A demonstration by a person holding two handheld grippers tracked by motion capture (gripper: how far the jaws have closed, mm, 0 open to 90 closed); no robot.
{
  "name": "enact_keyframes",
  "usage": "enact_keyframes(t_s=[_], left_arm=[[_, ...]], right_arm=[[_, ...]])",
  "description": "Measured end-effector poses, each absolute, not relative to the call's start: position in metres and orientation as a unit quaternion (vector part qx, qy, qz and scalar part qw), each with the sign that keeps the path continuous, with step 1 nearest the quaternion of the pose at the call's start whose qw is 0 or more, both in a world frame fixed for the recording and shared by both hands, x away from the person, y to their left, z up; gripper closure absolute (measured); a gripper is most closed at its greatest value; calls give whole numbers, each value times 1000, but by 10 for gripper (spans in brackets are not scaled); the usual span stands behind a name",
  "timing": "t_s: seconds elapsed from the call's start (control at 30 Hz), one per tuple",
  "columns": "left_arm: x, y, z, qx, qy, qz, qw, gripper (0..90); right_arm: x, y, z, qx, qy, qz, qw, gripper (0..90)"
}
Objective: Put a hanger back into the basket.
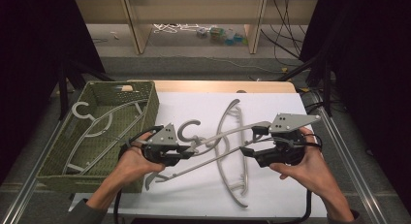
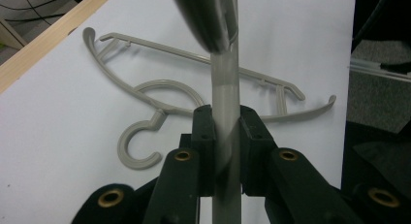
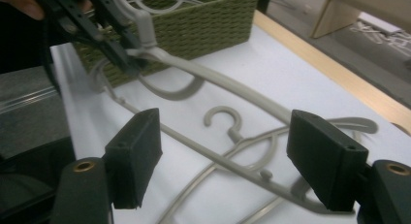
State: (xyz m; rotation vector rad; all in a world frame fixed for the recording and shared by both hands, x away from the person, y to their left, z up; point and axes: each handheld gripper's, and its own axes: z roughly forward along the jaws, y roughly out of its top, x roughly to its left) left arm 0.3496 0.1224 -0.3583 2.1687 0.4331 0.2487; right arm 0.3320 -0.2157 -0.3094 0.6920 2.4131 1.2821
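My left gripper [image 1: 191,150] is shut on a grey plastic hanger [image 1: 228,133], close to its hook, and holds it tilted above the white table top [image 1: 271,105]. In the left gripper view its pads [image 2: 203,132] pinch the hanger's stem [image 2: 225,78]. My right gripper [image 1: 252,140] stands open at the hanger's far end. In the right gripper view its pads [image 3: 138,151] are wide apart, the hanger's bars [image 3: 232,86] run between them, and neither pad touches. A second grey hanger [image 1: 232,156] lies flat on the table under the held one.
A green woven basket [image 1: 145,95] stands at the table's left with another grey hanger [image 1: 104,122] inside. A wooden strip [image 1: 218,86] runs along the far edge. Beyond it are shelf legs and cables on the floor. Black curtains flank both sides.
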Motion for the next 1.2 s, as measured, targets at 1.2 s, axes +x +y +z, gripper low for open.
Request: enact_keyframes(t_s=[1.2], left_arm=[[362,235,-252,797,308,92,511,795]], right_arm=[[311,-206,-361,276,817,475,174,188]])
